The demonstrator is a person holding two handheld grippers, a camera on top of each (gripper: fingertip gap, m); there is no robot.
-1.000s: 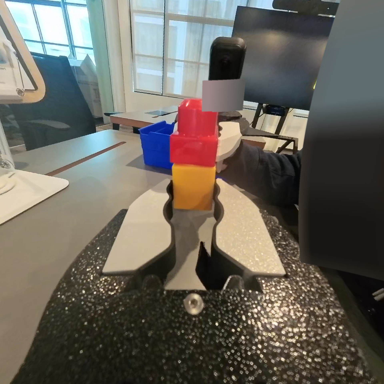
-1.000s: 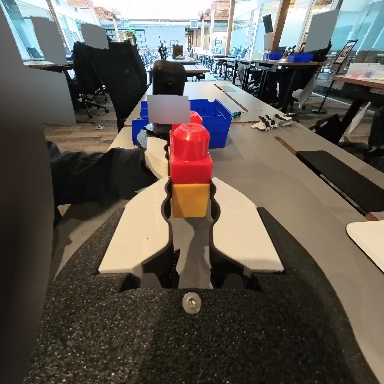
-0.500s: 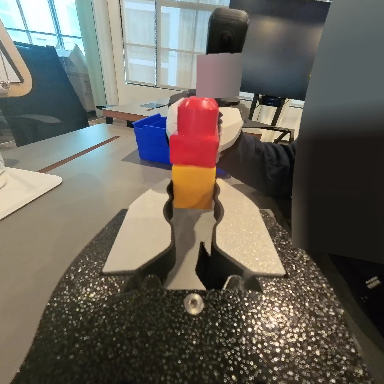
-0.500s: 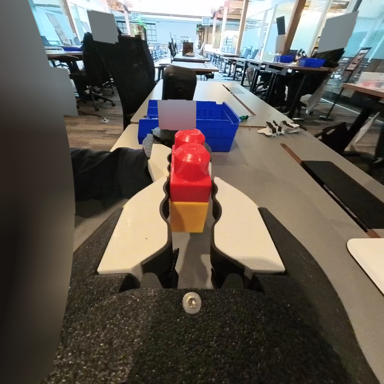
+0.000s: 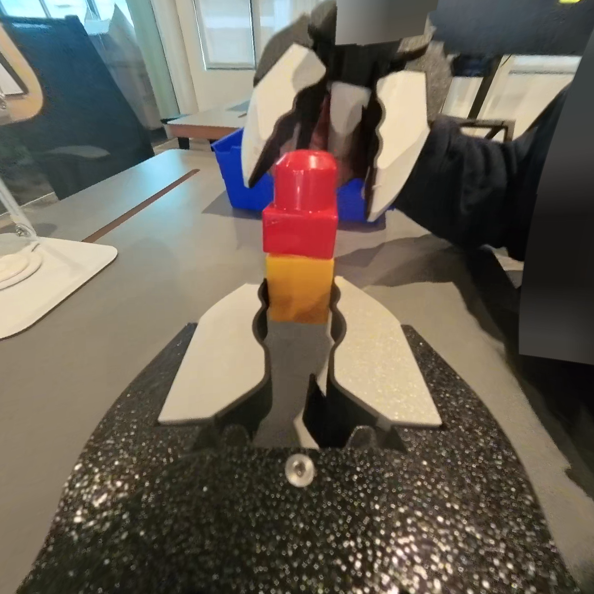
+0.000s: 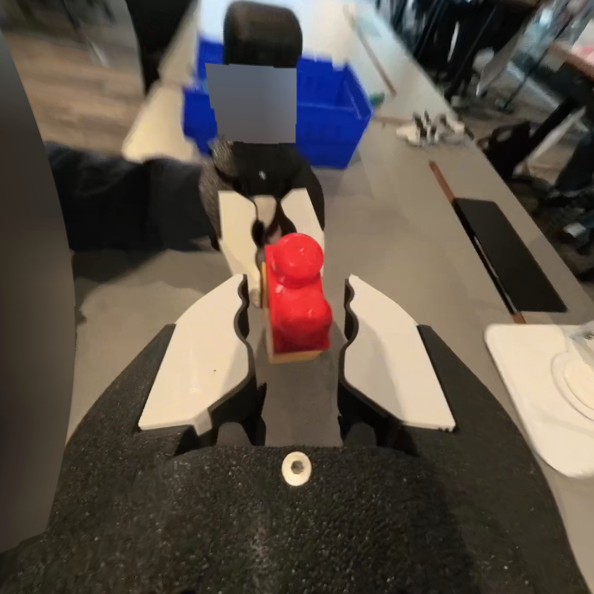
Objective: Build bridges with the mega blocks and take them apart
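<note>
Left gripper (image 5: pixel 299 297), lower centre of the left wrist view: I read its white fingers as clamped on the yellow plastic block (image 5: pixel 298 291), one pad against each side face. A red plastic mega block with round studs (image 5: pixel 300 221) is seated on top of the yellow one; the stack stands upright at frame centre, above the grey tabletop (image 5: pixel 96 353).

Right gripper (image 5: pixel 316 180), upper centre of the same view: tilted down over the stack from the far side, jaws spread wide, one fingertip on either side of the red stud without touching it. A dark sleeve (image 5: pixel 466 193) runs from it to the right edge.

Right wrist view, blurred: the right gripper (image 6: pixel 295 300) appears at lower centre, its fingers (image 6: pixel 205 347) well apart and clear gaps between them and the red block (image 6: pixel 297 305), seen here from above with two studs. A sliver of yellow block (image 6: pixel 294 356) shows under it. Beyond, at frame centre, the left gripper (image 6: pixel 262 270) points back toward the camera, closed against the far end of the stack.

Background: blue plastic bin (image 6: pixel 331 106) on the table at upper centre; white rounded base plate (image 6: pixel 530 385) at right edge. The same bin (image 5: pixel 244 180) sits behind the stack in the left wrist view.
</note>
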